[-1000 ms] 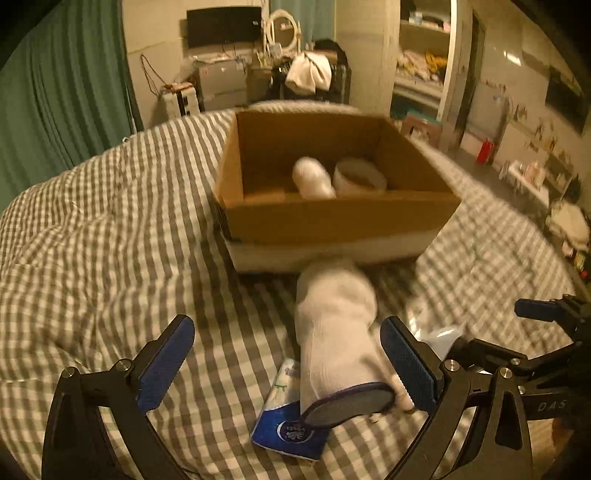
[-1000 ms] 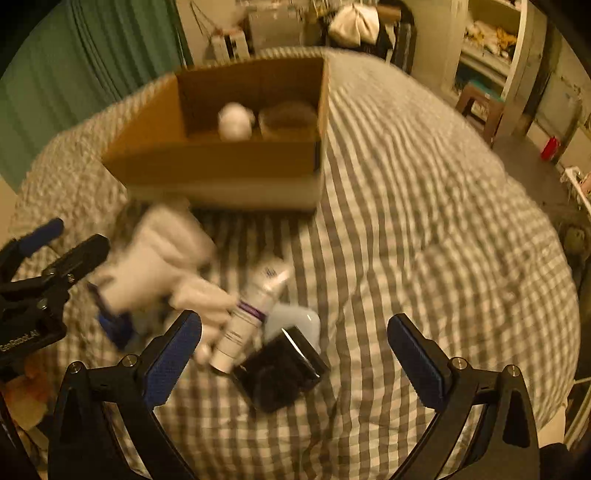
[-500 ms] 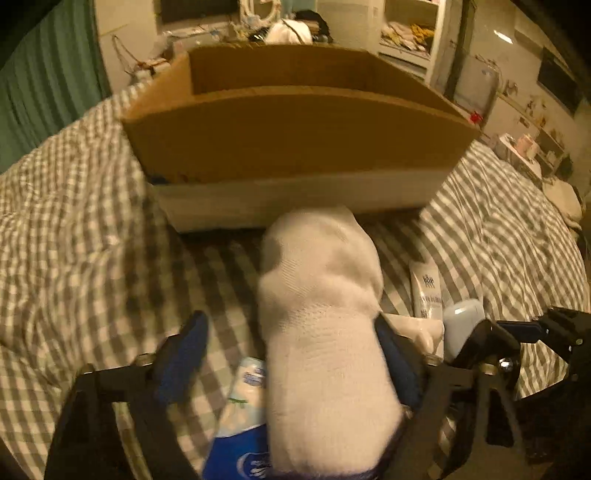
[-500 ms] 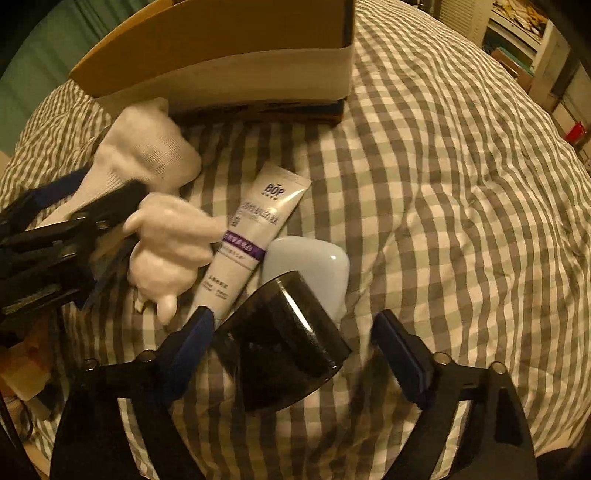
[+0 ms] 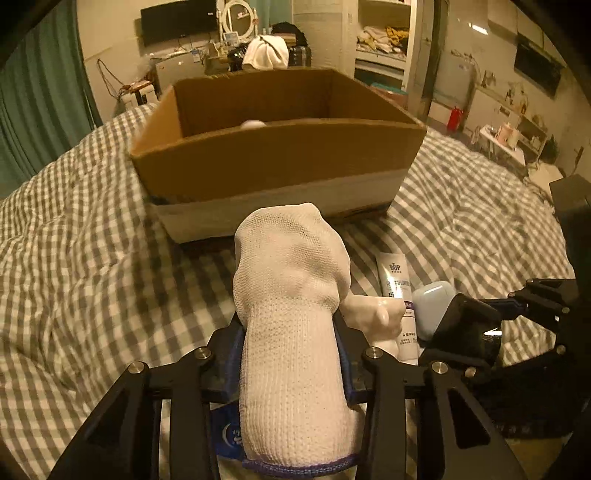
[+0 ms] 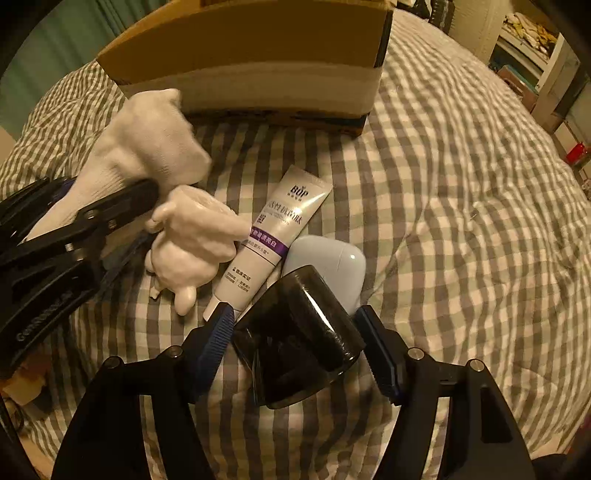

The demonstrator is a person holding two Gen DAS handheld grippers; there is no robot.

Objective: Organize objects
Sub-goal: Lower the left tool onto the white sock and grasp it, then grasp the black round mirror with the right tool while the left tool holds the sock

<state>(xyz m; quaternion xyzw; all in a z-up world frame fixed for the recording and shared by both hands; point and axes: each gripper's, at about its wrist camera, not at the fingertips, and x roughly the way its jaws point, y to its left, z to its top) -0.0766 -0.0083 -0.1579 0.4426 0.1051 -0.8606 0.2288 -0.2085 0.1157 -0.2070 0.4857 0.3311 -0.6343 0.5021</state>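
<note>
The white sock (image 5: pixel 291 317) stands between the jaws of the left gripper (image 5: pixel 290 365), its toe end raised toward the cardboard box (image 5: pixel 280 162) and its purple-edged cuff nearest the camera; the blue pads (image 5: pixel 233 363) press on it from both sides and the jaws are closing on it. A blue-and-white packet (image 5: pixel 225 435) lies under the sock, mostly hidden. In the right wrist view the dark translucent box (image 6: pixel 295 336) lies on the checked bedspread (image 6: pixel 461 221) between the jaws of the right gripper (image 6: pixel 299 339). Those jaws are closing: the left pad (image 6: pixel 218 336) touches the box's edge, and whether the right pad bears on it cannot be told, so a firm hold is not confirmed. Just beyond the dark box, touching it, lies a pale blue earbud case (image 6: pixel 328 258). Beside that, a white tube (image 6: pixel 273 236) with a purple band lies at a slant, its cap near the right gripper's left pad. A small white figurine (image 6: pixel 192 240) rests against the tube's left side, close beside the sock. The cardboard box sits on the bedspread behind all these items, open at the top; a white rounded object (image 5: pixel 253 124) just shows above its near wall. Shelves (image 5: pixel 384 40) and a dresser with a round mirror (image 5: pixel 238 18) stand in the background.
</note>
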